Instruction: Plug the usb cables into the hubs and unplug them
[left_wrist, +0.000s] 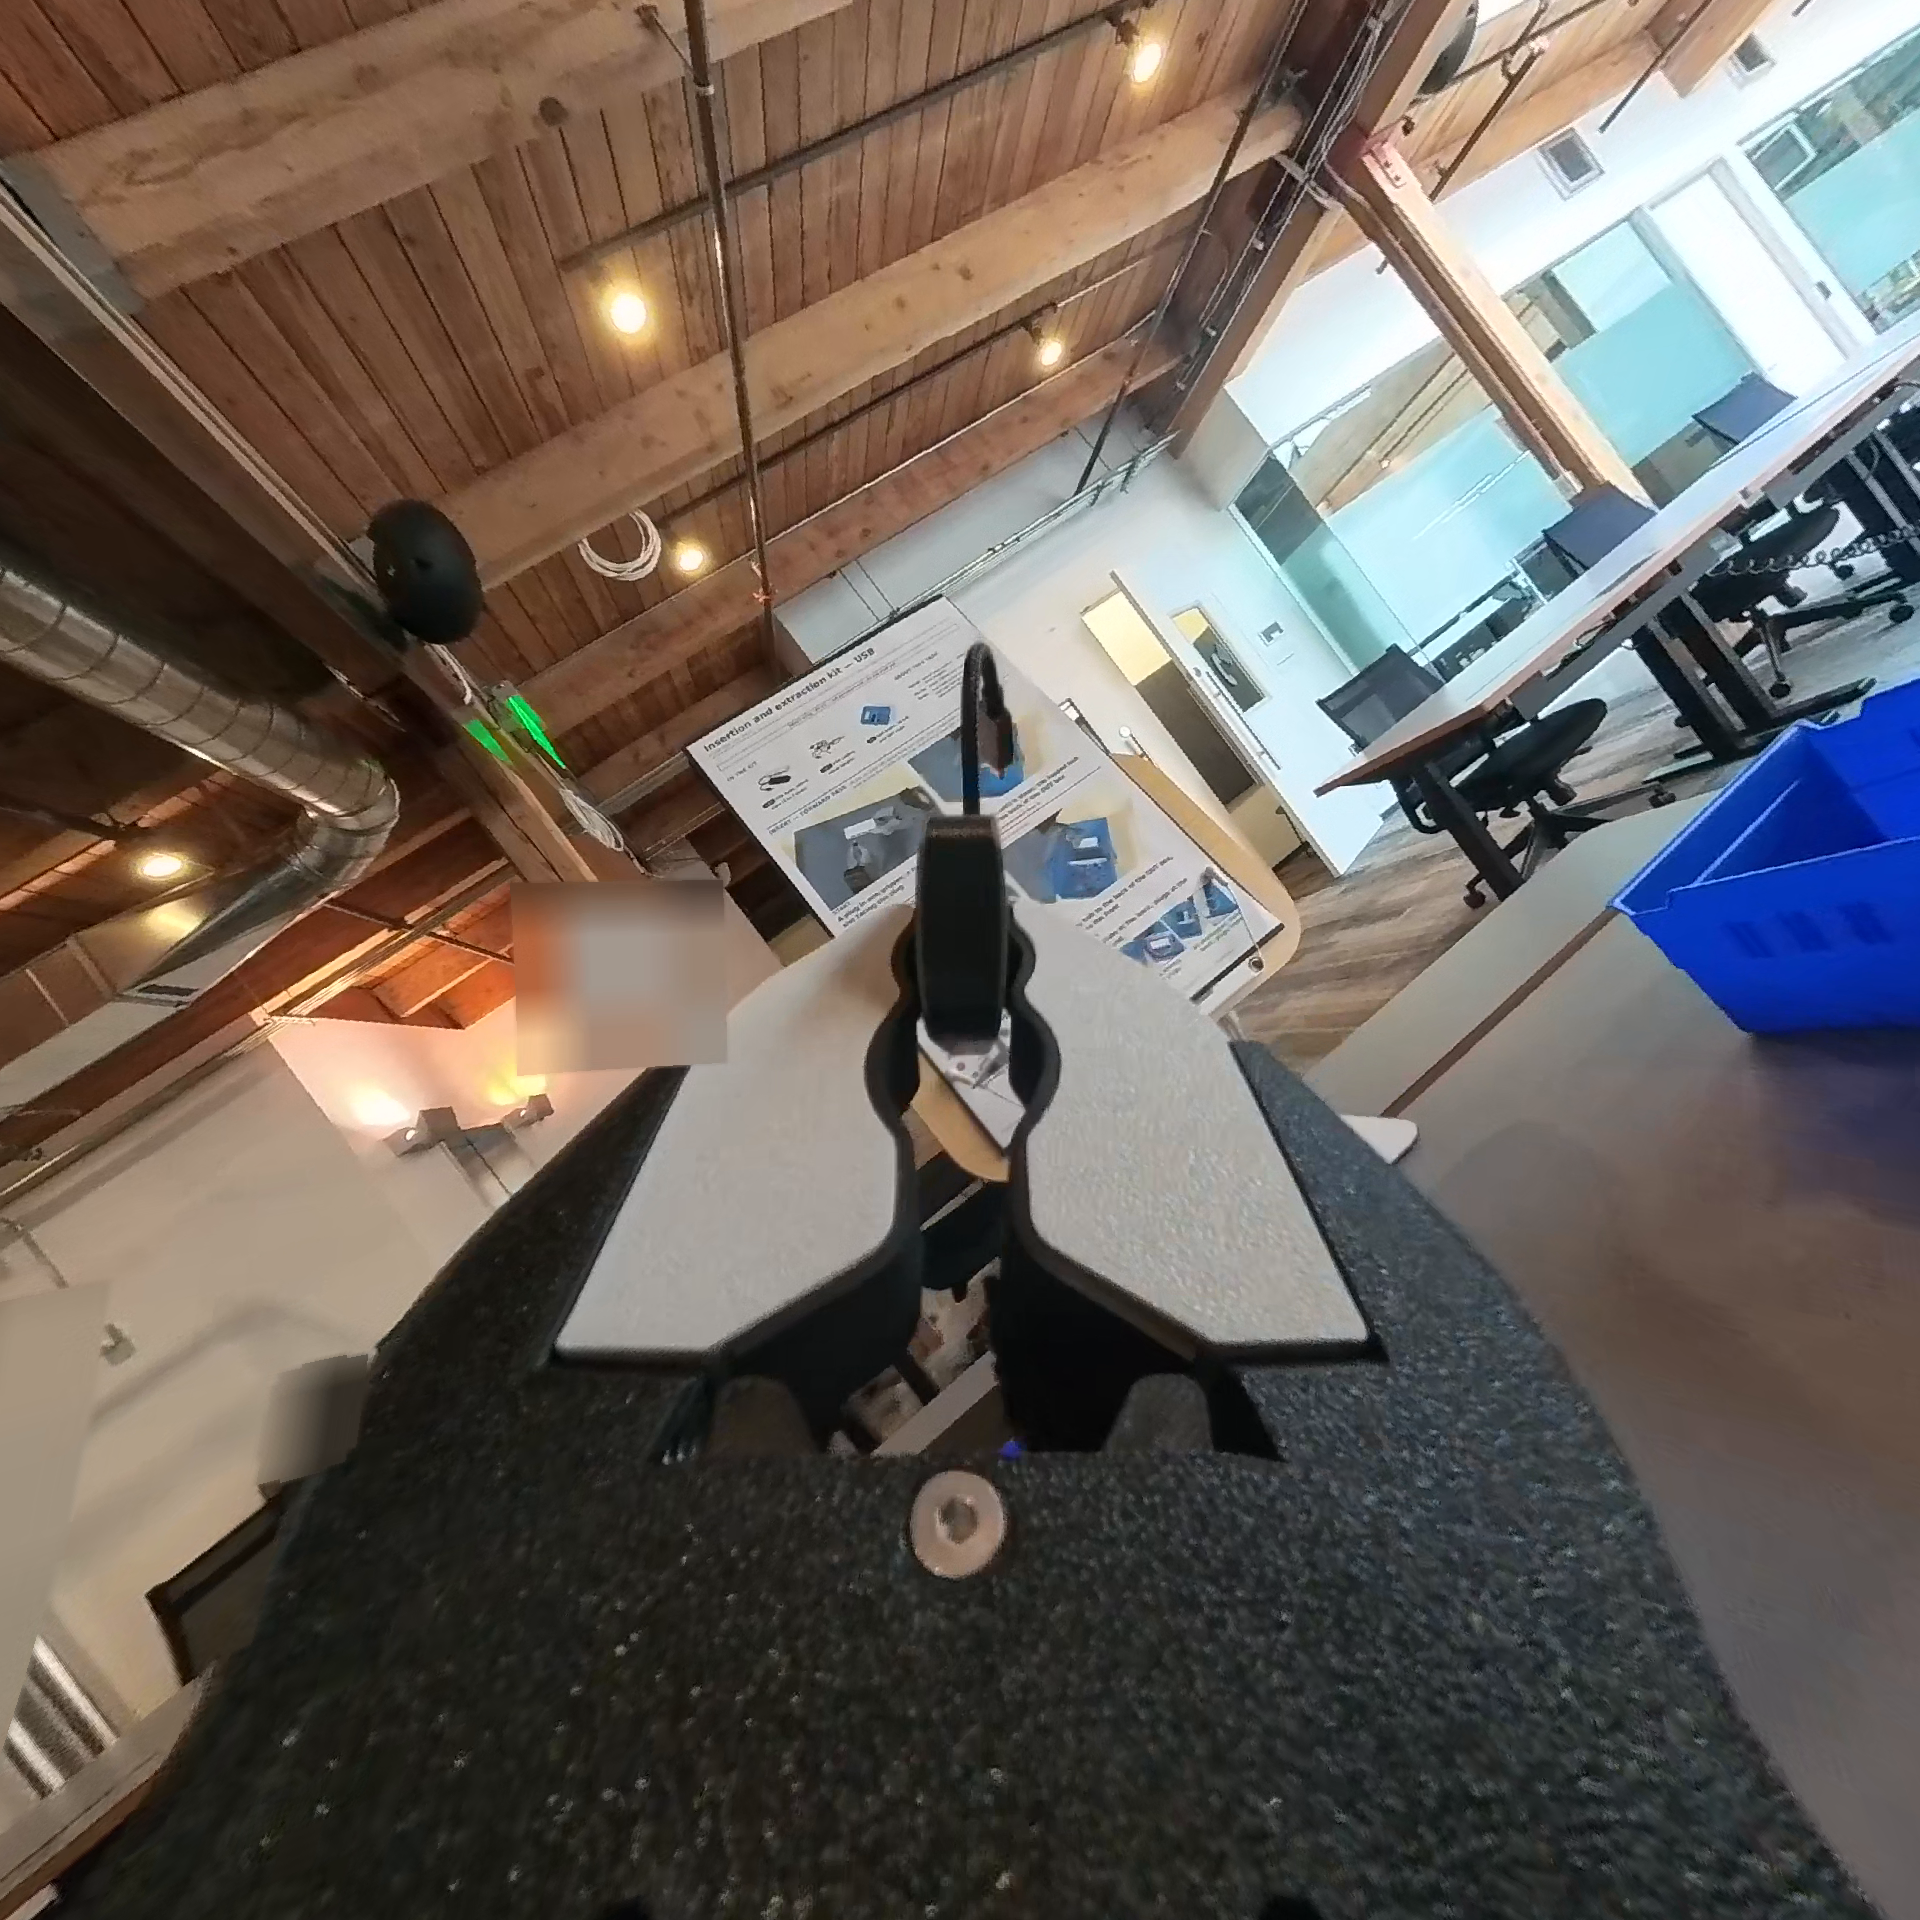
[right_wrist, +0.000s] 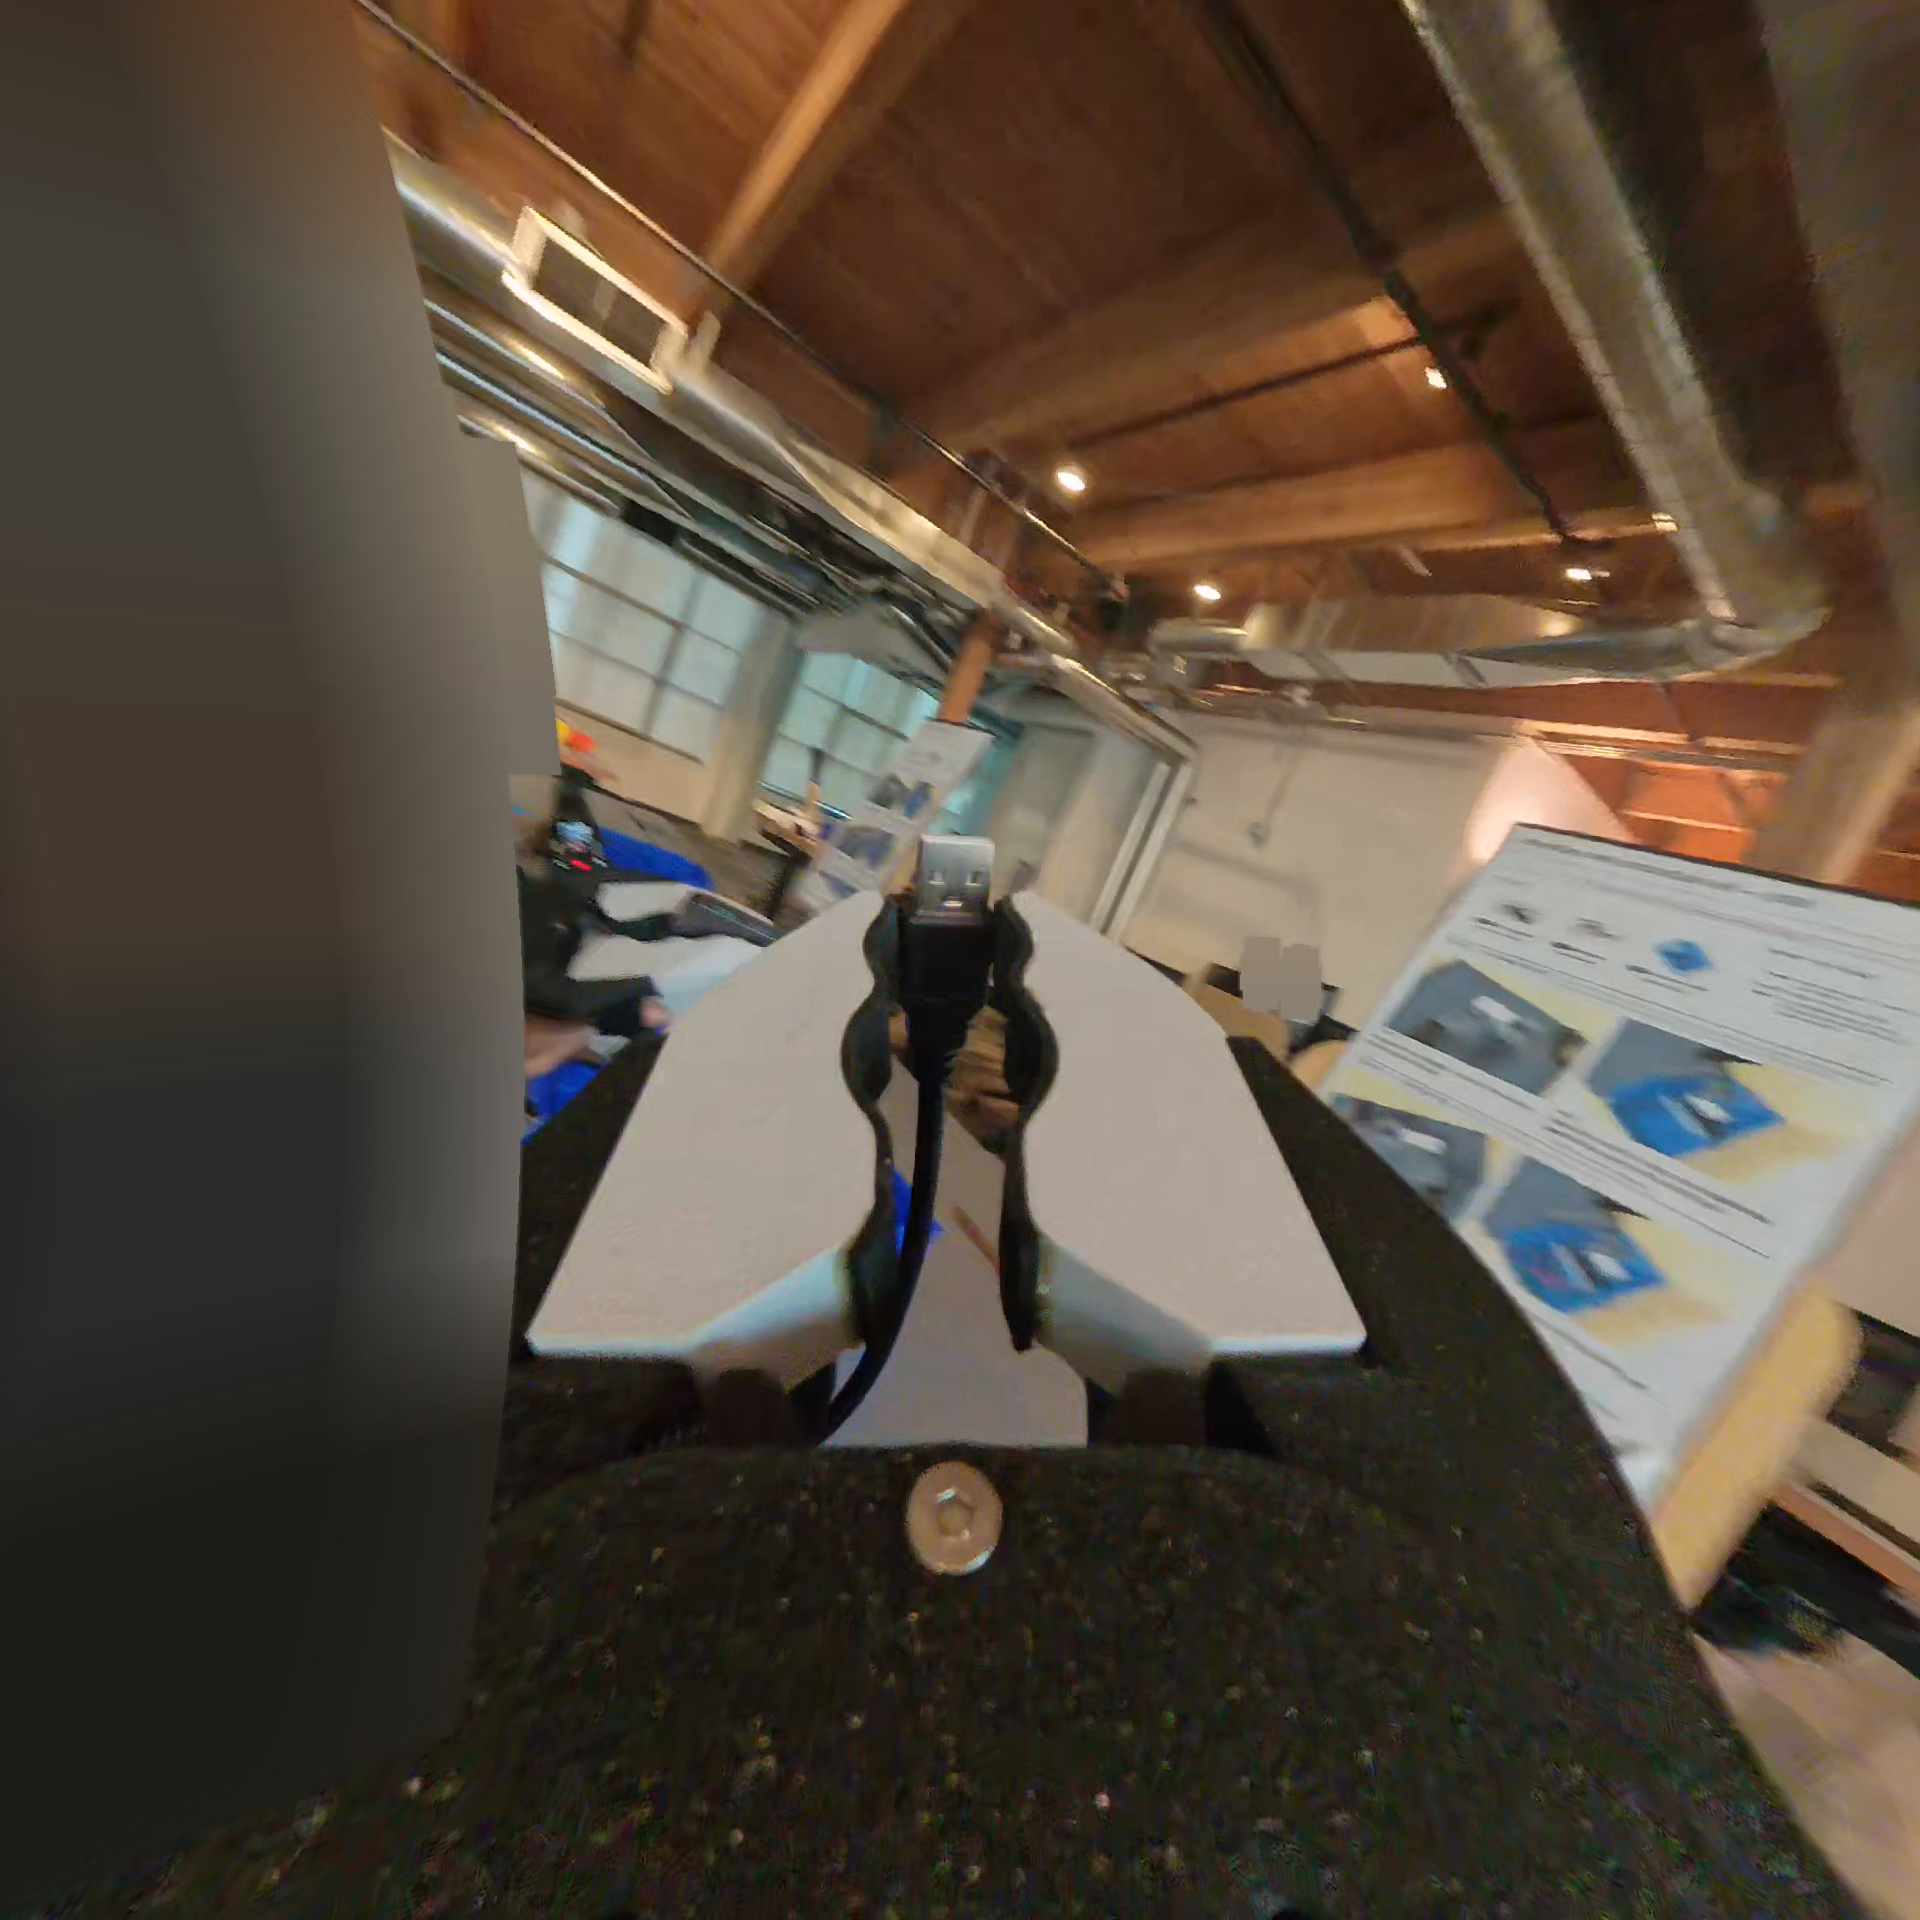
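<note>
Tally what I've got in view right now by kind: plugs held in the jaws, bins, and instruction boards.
USB plugs held in jaws: 2, black plug body in the left gripper, silver-tipped USB-A plug in the right gripper
Blue bins: 1
Instruction boards: 1, the same board in both views
Hubs: 0 in view
Total: 4

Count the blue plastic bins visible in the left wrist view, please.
1: a blue plastic bin on the grey table at the right edge; more may be hidden outside the frame.
</note>
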